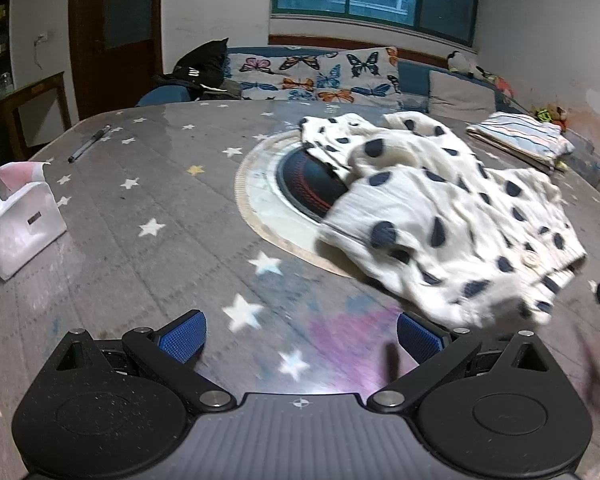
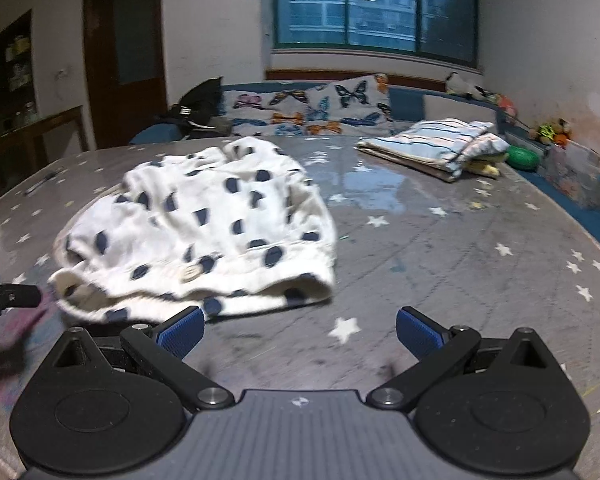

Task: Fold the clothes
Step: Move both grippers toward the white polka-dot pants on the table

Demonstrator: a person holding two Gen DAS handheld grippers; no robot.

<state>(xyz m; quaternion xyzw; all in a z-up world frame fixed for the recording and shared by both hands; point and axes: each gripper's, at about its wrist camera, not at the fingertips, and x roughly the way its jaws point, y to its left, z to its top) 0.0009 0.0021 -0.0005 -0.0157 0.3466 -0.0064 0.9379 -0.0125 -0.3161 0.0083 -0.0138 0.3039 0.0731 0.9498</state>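
Already folded: striped cloth stack (image 2: pixel 440 148) at far counter (image 2: pixel 440 248) edge. Crumpled white navy-spotted garment (image 2: pixel 204 228) unfolded. Left hand-held gripper (image 1: pixel 302 338) and right hand-held gripper (image 2: pixel 300 334) spread, empty.

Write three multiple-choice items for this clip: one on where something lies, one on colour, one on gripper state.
1. Where is the folded striped garment?
A. at the table's far right, beyond the crumpled one
B. on the sofa
C. in a gripper

2. What colour are the spots on the white garment?
A. red
B. dark blue
C. green

3. How are the left gripper and right gripper?
A. both shut on cloth
B. one open, one shut
C. both open, empty

Answers: 1 A, it rests on the table near the far edge. 2 B, navy blotches show. 3 C, blue pads stand apart, holding nothing.
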